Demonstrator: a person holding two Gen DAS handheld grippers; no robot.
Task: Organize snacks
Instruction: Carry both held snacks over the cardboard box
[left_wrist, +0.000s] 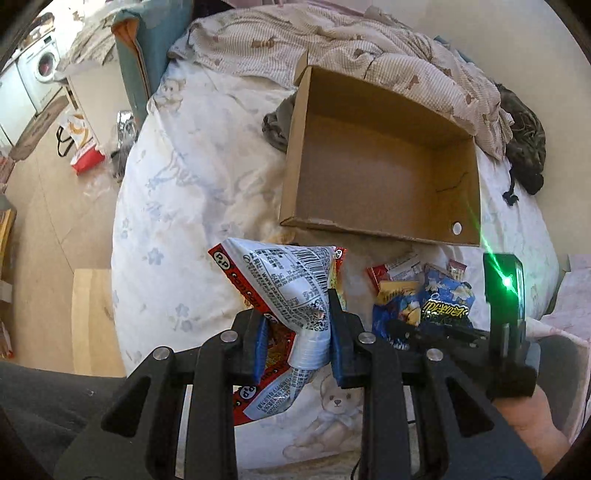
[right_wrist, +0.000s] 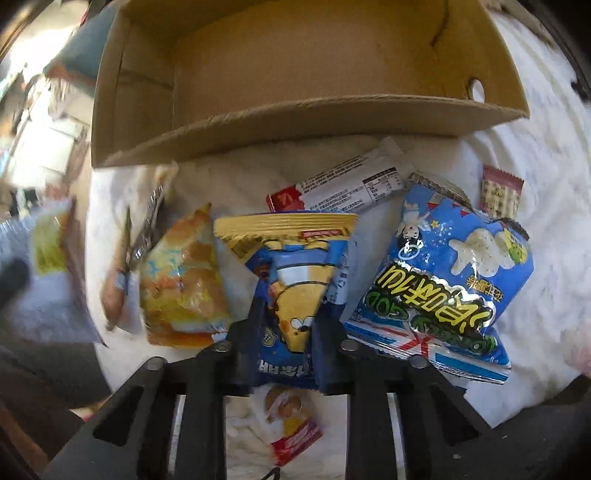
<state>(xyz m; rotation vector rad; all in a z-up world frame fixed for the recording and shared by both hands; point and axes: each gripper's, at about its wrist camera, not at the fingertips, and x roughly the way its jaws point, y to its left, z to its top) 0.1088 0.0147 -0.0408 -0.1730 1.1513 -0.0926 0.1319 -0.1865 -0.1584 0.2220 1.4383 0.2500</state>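
My left gripper (left_wrist: 295, 314) is shut on a red and white snack bag (left_wrist: 280, 280) and holds it up over the bed, short of the open cardboard box (left_wrist: 384, 162). The box looks empty. My right gripper (right_wrist: 286, 314) is shut on a blue and yellow snack bag (right_wrist: 291, 266) in the snack pile just before the box's near wall (right_wrist: 295, 122). Beside it lie a blue puff-snack bag (right_wrist: 443, 280), an orange bag (right_wrist: 184, 280), a white bar wrapper (right_wrist: 347, 188) and a small pink packet (right_wrist: 500, 192). The right gripper also shows in the left wrist view (left_wrist: 406, 328).
The box sits on a bed with a white printed sheet (left_wrist: 184, 184) and a crumpled quilt (left_wrist: 369, 48) behind it. Dark clothes (left_wrist: 524, 147) lie at the right. A small red packet (right_wrist: 295, 435) lies under my right gripper. The floor with bags (left_wrist: 81, 144) is at the left.
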